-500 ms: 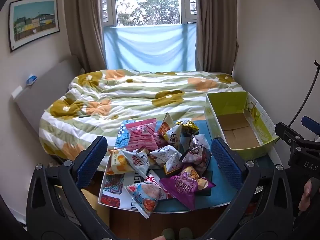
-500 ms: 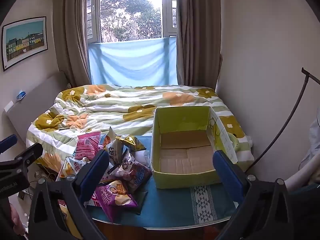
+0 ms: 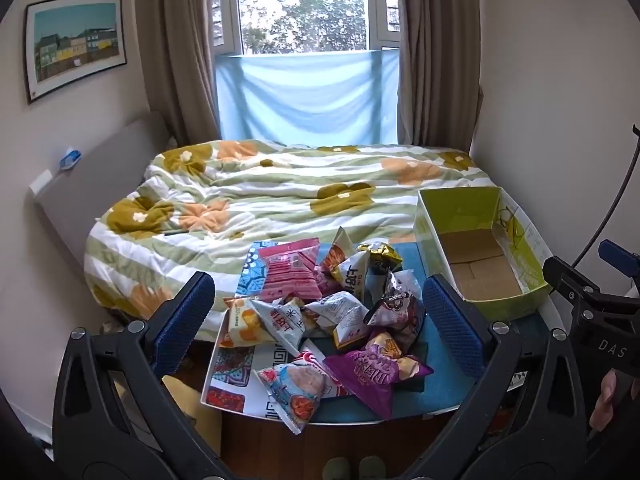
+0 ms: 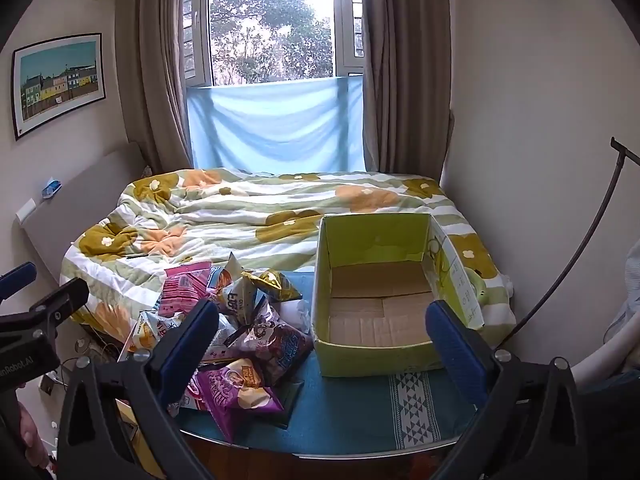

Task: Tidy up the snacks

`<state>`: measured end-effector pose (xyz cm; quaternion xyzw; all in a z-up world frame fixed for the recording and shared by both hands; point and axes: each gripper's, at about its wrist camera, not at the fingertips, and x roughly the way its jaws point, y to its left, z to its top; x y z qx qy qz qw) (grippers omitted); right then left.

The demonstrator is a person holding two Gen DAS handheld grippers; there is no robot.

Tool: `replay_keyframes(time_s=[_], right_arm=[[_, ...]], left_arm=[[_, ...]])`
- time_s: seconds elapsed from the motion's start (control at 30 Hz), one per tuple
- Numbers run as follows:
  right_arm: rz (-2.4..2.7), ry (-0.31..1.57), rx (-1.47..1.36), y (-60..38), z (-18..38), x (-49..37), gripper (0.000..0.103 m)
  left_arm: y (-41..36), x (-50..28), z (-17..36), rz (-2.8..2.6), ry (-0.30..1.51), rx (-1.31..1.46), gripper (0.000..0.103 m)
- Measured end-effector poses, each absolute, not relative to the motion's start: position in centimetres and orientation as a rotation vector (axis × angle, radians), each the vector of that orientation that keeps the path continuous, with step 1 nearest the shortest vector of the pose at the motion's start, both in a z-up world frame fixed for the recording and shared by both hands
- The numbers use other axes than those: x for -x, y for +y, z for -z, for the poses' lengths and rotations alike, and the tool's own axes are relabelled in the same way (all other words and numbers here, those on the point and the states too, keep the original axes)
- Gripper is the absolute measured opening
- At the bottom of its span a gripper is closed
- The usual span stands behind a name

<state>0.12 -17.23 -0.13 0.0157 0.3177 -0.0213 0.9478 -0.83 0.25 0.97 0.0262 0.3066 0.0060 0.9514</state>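
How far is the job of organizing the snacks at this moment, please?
Nothing looks done yet: the green box shows only its bare cardboard floor. Nothing is in hand either; the left claw and the right claw are both open, holding nothing, above the table. Left to do: the whole snack pile, from the pink packet to the purple bag, lies beside the box.
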Motion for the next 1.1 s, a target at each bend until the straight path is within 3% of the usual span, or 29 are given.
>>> replay_keyframes(time_s=[1.1], right_arm=[[0.036, 0.645, -0.036, -16.24, 0.33, 0.57, 0.103]], left_arm=[[0.71, 0.64, -0.6, 0.004, 0.63, -0.055, 0.102]])
